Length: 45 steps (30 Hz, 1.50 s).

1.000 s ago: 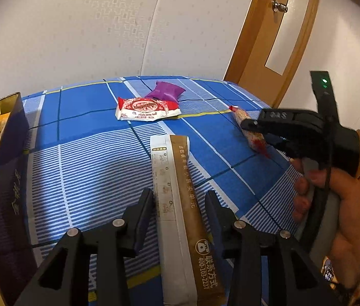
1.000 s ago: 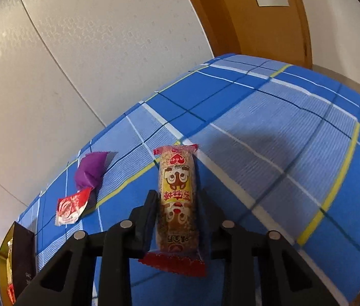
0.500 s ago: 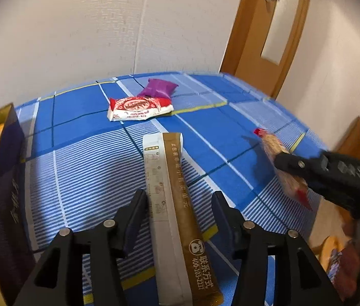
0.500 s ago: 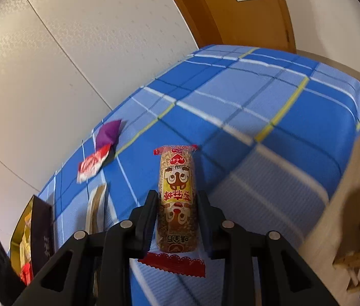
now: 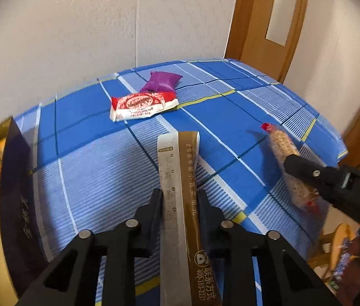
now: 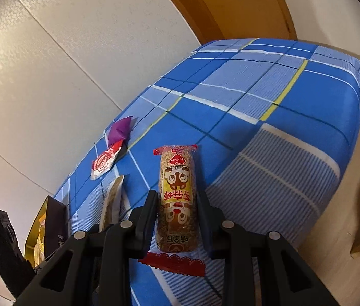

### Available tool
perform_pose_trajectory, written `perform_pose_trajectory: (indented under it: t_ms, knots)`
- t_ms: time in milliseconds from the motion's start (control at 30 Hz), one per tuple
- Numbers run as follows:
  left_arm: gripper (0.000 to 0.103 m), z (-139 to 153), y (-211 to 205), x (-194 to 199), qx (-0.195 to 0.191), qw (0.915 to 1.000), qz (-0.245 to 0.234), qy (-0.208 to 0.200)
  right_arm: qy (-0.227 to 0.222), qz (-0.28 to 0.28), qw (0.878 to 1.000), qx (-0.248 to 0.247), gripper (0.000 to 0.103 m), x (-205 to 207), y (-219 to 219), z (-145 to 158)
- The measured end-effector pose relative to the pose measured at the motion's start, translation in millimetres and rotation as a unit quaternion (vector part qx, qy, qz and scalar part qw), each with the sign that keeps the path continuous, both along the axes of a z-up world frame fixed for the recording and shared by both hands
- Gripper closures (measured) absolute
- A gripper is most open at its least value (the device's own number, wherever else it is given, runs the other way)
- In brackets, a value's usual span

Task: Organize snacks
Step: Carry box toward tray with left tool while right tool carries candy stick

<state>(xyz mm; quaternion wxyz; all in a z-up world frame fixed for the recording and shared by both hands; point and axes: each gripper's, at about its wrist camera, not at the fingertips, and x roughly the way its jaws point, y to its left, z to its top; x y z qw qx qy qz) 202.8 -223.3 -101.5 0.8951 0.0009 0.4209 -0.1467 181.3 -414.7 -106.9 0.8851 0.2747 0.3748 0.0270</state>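
- Left hand-held gripper [image 5: 180, 204]: clenched on a long brown-and-white sachet [image 5: 180, 178], held lengthwise above the blue plaid table [image 5: 90, 173].
- Right hand-held gripper [image 6: 177, 211]: grasping a grain-bar snack with red crimped ends [image 6: 177, 199], lifted over the table's edge.
- Red-and-white packet [image 5: 143, 105] lies flat on the table, touching a purple packet [image 5: 162, 81] behind it.
- Dark box [image 5: 16, 191] with gold interior at left, holding snacks.

Colours on the blue plaid cloth

The tablecloth [image 5: 90, 168] was checked in blue, white and yellow; a brown-and-white stick pack [image 5: 180, 178], a red-and-white wrapper [image 5: 143, 104], a purple packet [image 5: 162, 81] and a red-ended, yellow-labelled snack bar [image 6: 177, 199] were seen.
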Motion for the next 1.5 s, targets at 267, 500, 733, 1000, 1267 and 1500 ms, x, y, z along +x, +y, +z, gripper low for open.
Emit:
perform_pose_trajectory:
  t_ms: [267, 500, 733, 1000, 1267, 1500]
  knots:
    - [0.079, 39, 22, -37, -0.081, 0.9964, -0.010, -0.023, -0.026, 0.009, 1.000, -0.015, 0.072, -5, 9, 7]
    - [0.078, 84, 87, -62, -0.115, 0.9919, 0.014, -0.051, -0.051, 0.030, 0.998, -0.025, 0.072, -8, 27, 17]
    - [0.078, 81, 153, -50, -0.023, 0.9991, 0.016, -0.033, -0.078, 0.057, 0.995, -0.025, 0.072, -9, 51, 27]
    - [0.078, 35, 215, -55, -0.052, 0.9937, 0.089, 0.046, -0.123, 0.107, 0.987, -0.009, 0.072, -14, 84, 43]
    - [0.078, 17, 233, -58, -0.043, 0.9899, 0.115, 0.070, -0.145, 0.208, 0.966, -0.046, 0.072, -22, 151, 50]
    - [0.078, 15, 264, -61, -0.044, 0.9754, 0.190, 0.102, -0.143, 0.291, 0.943, -0.066, 0.072, -33, 206, 49]
